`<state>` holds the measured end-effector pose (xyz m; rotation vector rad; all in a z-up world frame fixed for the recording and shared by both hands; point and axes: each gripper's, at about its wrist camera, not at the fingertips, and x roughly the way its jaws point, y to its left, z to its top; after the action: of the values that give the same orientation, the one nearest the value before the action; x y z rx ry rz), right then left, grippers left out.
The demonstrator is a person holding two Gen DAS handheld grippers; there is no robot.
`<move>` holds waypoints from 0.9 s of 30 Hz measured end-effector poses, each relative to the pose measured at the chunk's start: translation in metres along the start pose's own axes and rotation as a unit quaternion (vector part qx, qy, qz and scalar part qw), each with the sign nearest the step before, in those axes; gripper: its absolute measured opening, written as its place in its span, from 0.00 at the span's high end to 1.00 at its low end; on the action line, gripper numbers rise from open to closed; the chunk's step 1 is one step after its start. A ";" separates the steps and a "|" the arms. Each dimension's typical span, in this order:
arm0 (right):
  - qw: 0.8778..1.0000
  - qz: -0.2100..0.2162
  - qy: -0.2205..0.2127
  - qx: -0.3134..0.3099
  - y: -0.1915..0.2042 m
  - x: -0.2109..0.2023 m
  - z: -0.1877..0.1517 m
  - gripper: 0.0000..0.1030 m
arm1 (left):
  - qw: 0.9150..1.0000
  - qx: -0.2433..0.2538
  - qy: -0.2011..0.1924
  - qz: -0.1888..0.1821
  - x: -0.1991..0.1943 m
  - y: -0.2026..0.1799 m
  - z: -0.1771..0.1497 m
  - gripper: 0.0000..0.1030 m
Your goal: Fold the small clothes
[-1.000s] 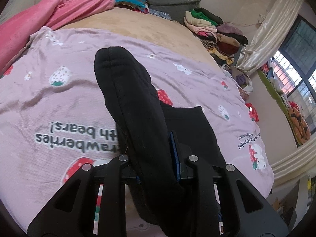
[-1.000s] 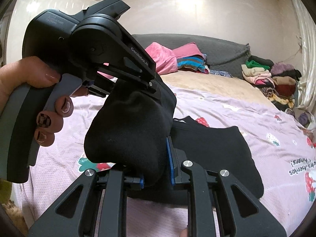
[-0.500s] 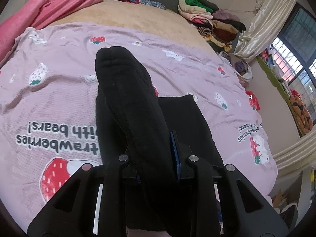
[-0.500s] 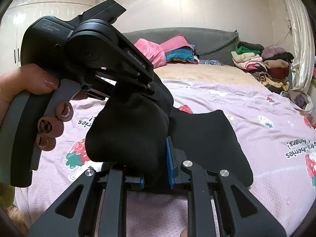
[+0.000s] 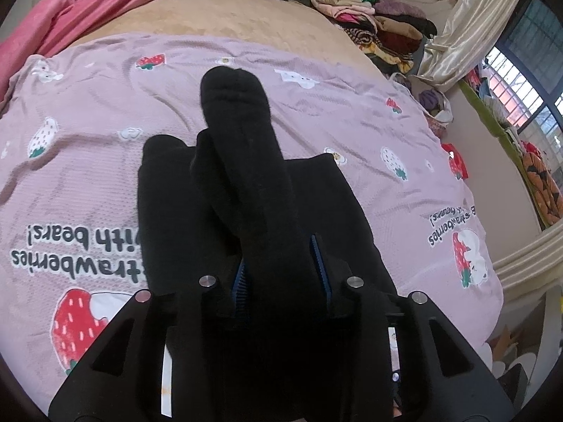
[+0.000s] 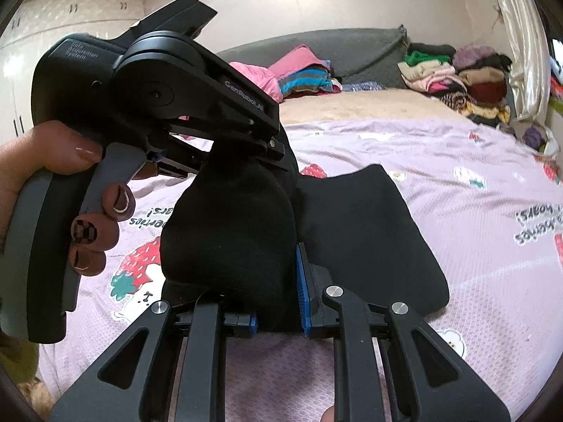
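Note:
A black garment (image 5: 246,176) lies partly flat on a purple strawberry blanket (image 5: 88,105), with one thick folded edge lifted. My left gripper (image 5: 281,274) has this raised fold between its blue pads, and its jaws are opening with the cloth still filling the gap. In the right wrist view the left gripper (image 6: 274,147), held by a hand (image 6: 52,161), points down onto the bunched black garment (image 6: 228,232). My right gripper (image 6: 278,299) is shut on the near end of the same fold. The flat part spreads to the right.
A pink blanket (image 5: 88,10) and striped clothes lie at the head of the bed. A stack of folded clothes (image 6: 457,81) sits at the far right corner by a curtain (image 5: 457,28). A grey headboard (image 6: 352,49) runs behind. The bed's edge drops off at the right.
Both grippers carried the raised fold lower over the flat part of the garment. The left jaws stand wider, and a second black lobe now shows to the left of the fold.

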<state>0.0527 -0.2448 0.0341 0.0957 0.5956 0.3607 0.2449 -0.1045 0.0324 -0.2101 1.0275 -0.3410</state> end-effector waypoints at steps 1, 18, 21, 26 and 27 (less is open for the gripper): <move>1.000 0.003 0.002 0.009 -0.003 0.001 -0.001 0.84 | 1.000 0.001 0.001 -0.001 0.002 -0.002 0.000 0.75; 0.988 0.056 0.042 0.141 -0.048 0.017 -0.013 0.84 | 0.999 -0.006 0.029 -0.040 0.042 -0.023 0.007 0.51; 0.980 0.072 0.051 0.179 -0.060 0.022 -0.018 0.83 | 0.998 -0.009 0.040 -0.051 0.050 -0.028 0.007 0.43; 0.959 0.112 0.065 0.251 -0.081 0.029 -0.027 0.80 | 0.995 -0.034 0.045 -0.085 0.054 -0.025 0.005 0.28; 0.955 0.122 0.068 0.263 -0.085 0.030 -0.028 0.79 | 0.994 -0.039 0.041 -0.095 0.051 -0.023 0.005 0.28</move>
<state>0.0858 -0.3142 -0.0214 0.6656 0.8080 0.4427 0.2695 -0.1447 0.0015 -0.3676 1.1062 -0.4866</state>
